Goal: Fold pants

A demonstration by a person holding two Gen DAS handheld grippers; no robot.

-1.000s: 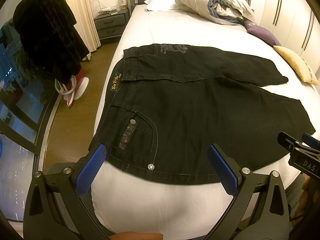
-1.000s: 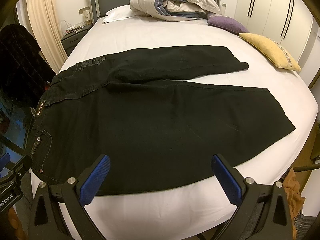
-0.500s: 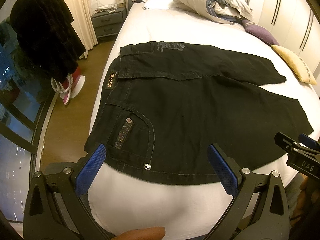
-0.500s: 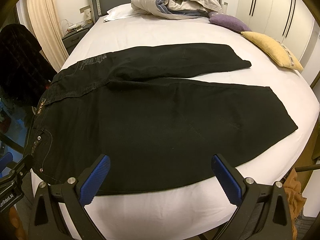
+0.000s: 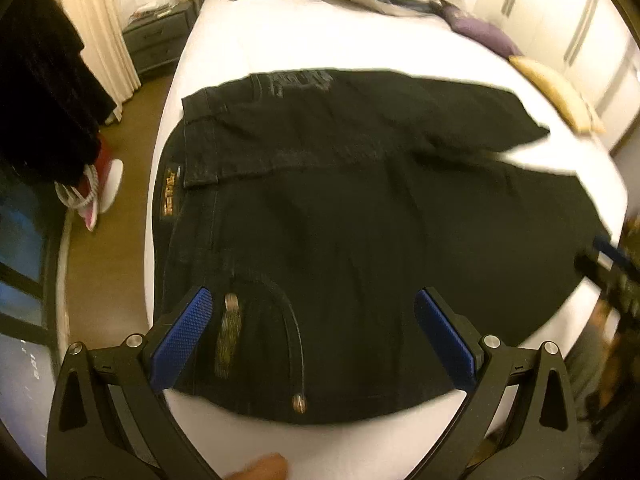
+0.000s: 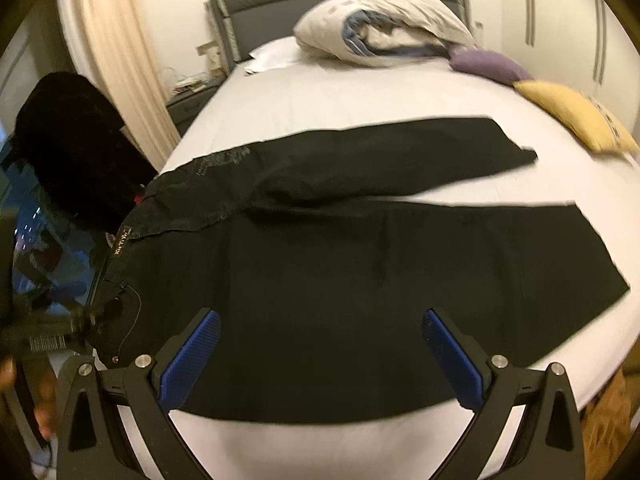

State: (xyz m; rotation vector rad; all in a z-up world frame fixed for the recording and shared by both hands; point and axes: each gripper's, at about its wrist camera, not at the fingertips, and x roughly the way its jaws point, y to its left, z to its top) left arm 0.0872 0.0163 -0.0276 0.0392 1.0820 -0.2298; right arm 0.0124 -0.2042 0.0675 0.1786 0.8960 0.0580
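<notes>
Currently both grippers, left gripper (image 5: 312,344) and right gripper (image 6: 320,360), gape wide, holding nothing. Pants (image 6: 360,272) lie flat on the bed (image 6: 340,96); expect heavy, limp denim. Grasp the waistband corner at 7 o'clock.

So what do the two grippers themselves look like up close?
Both match: the left gripper and right gripper each have black angular frames with triangular cut-outs and silver bolts, carrying two flat fingers faced with blue dimpled pads. No cables or sleeves are visible.

Warm, dim indoor light; both views motion-blurred, with fisheye bending and dark corners
</notes>
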